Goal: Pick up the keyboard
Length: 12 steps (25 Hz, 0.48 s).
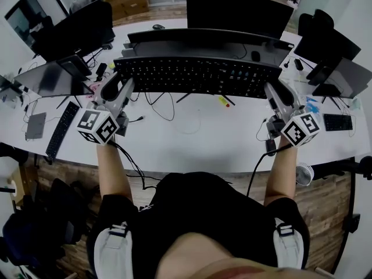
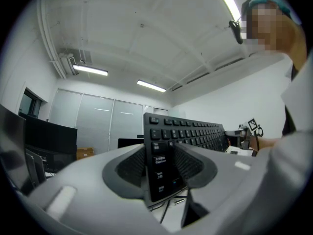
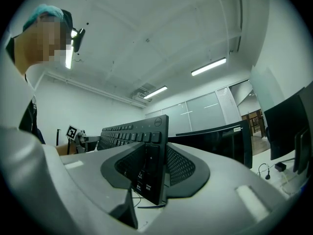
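A long black keyboard [image 1: 197, 76] hangs in the air above the white desk [image 1: 197, 138], keys facing me. My left gripper [image 1: 123, 88] is shut on its left end, and my right gripper [image 1: 272, 90] is shut on its right end. In the left gripper view the keyboard [image 2: 166, 155] stands on edge between the ribbed pads, stretching away to the right. The right gripper view shows the keyboard [image 3: 146, 155] clamped the same way, running off to the left. A cable [image 1: 163, 106] hangs from the keyboard down to the desk.
A curved monitor [image 1: 209, 39] stands right behind the keyboard, with another monitor [image 1: 235, 7] further back. More monitors [image 1: 75, 28] and a second keyboard [image 1: 61, 129] sit at the left, a laptop [image 1: 340, 77] at the right. A yellow item [image 1: 224, 102] lies on the desk.
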Tool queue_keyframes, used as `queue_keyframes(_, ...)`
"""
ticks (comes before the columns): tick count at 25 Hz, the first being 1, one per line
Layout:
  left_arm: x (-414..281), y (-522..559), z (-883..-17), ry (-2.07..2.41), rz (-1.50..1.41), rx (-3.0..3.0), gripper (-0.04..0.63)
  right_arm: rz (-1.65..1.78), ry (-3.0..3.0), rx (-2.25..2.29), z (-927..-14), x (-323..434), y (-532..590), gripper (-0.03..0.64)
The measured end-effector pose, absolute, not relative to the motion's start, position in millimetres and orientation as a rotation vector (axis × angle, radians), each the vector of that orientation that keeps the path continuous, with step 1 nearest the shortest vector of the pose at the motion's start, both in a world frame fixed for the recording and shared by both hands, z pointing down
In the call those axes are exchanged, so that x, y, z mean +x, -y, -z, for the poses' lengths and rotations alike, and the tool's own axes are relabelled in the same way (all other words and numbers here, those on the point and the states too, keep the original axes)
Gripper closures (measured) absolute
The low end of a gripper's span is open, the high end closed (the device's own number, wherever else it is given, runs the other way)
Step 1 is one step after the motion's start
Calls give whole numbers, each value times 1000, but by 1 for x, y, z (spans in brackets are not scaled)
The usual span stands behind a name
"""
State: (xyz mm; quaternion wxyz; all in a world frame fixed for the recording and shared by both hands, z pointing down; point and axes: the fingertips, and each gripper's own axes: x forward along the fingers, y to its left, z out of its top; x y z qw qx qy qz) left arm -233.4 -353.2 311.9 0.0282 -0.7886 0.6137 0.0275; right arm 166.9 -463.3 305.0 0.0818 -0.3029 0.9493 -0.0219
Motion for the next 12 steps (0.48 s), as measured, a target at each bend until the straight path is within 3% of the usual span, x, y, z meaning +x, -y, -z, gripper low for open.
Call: queue_keyframes(12,-232,361,-321,-1897,-71,-2461,365,85,-2846,-913,-315,170,473,491)
